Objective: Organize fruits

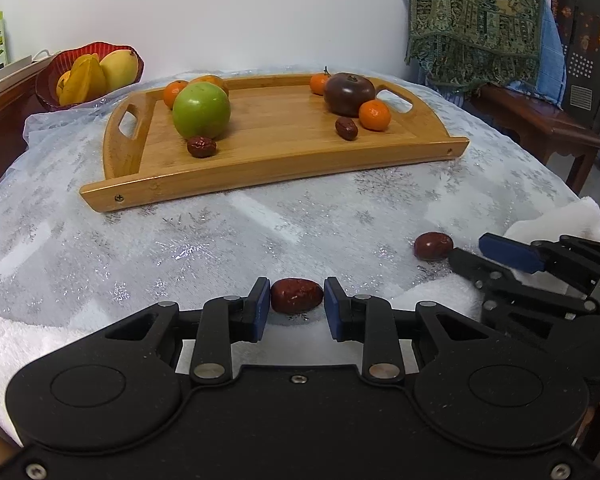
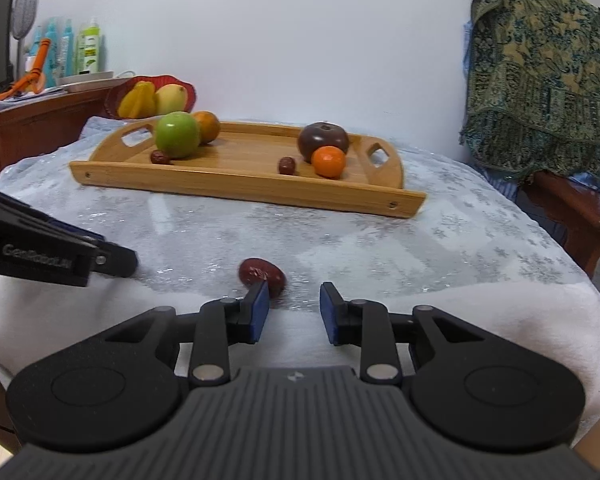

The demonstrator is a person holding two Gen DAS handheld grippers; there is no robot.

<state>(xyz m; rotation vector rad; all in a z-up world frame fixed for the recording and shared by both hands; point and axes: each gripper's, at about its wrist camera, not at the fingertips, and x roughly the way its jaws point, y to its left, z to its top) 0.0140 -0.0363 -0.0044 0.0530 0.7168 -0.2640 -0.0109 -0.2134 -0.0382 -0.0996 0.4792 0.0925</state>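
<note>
Red date (image 1: pixel 296 295) pinched in left claw (image 1: pixel 296 300) near wooden tray (image 1: pixel 260 176), second date (image 2: pixel 262 275) just ahead of right claw (image 2: pixel 294 306), jaws apart, holding nothing

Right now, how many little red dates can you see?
4. Two lie on the wooden tray: one by the green apple, one near the dark fruit. One is between the left gripper pads, one on the cloth. Others may hide behind fruit.

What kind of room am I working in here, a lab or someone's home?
Most likely a home dining or living area: a cloth-covered table with a wooden tray of fruit, a wooden sideboard crowded with household bottles, and a patterned throw draped over furniture.
</note>
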